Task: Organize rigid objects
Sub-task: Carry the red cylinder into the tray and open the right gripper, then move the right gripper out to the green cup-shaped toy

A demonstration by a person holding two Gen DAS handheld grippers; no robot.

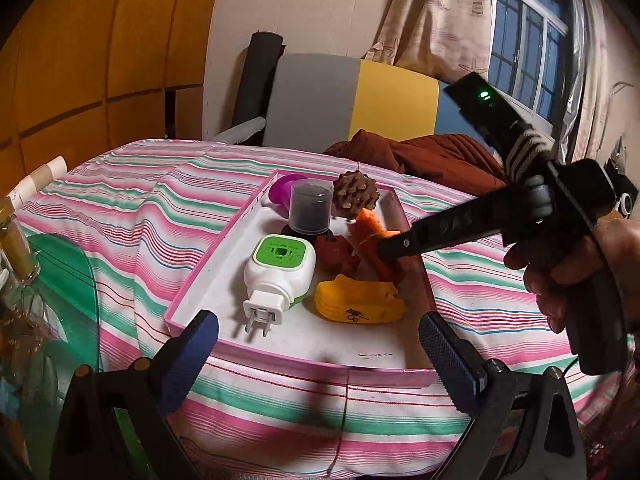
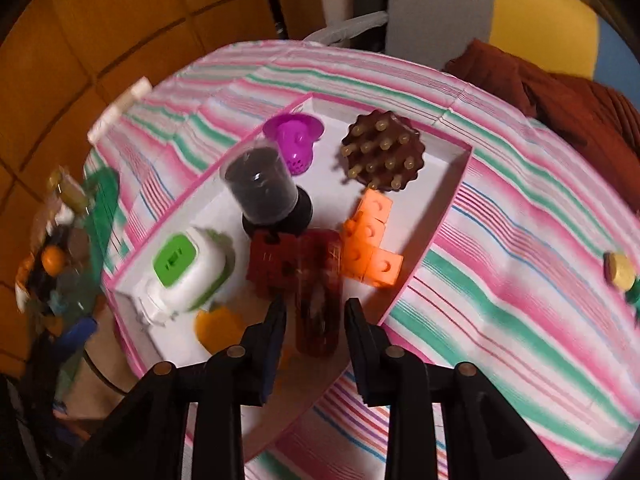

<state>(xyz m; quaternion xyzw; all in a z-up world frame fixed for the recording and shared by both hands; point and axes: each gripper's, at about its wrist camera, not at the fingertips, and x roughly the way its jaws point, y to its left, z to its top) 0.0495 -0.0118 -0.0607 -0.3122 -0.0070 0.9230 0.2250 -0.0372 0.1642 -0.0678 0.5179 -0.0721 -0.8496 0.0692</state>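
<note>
A pink-rimmed white tray (image 1: 208, 280) (image 2: 436, 216) lies on the striped cloth. It holds a white-and-green plug-in device (image 1: 276, 268) (image 2: 188, 272), a yellow-orange piece (image 1: 356, 304), a dark red block (image 1: 334, 256) (image 2: 276, 260), orange blocks (image 2: 372, 240), a brown studded disc (image 1: 356, 192) (image 2: 380, 156), a purple strainer (image 2: 294, 140) and a clear-capped black pot (image 1: 310, 210) (image 2: 260, 192). My right gripper (image 2: 314, 312) (image 1: 384, 250) hovers over the tray. A dark red tube (image 2: 318, 304) lies between its slightly parted fingers, with narrow gaps on both sides. My left gripper (image 1: 320, 340) stands wide open at the tray's near edge, holding nothing.
A small yellow-and-green object (image 2: 618, 276) sits on the cloth to the right of the tray. A rust-brown garment (image 1: 436, 152) is piled behind, in front of a grey-and-yellow chair back (image 1: 352, 96). Glass jars (image 1: 16, 248) crowd the left edge. A hand (image 1: 580, 272) holds the right gripper.
</note>
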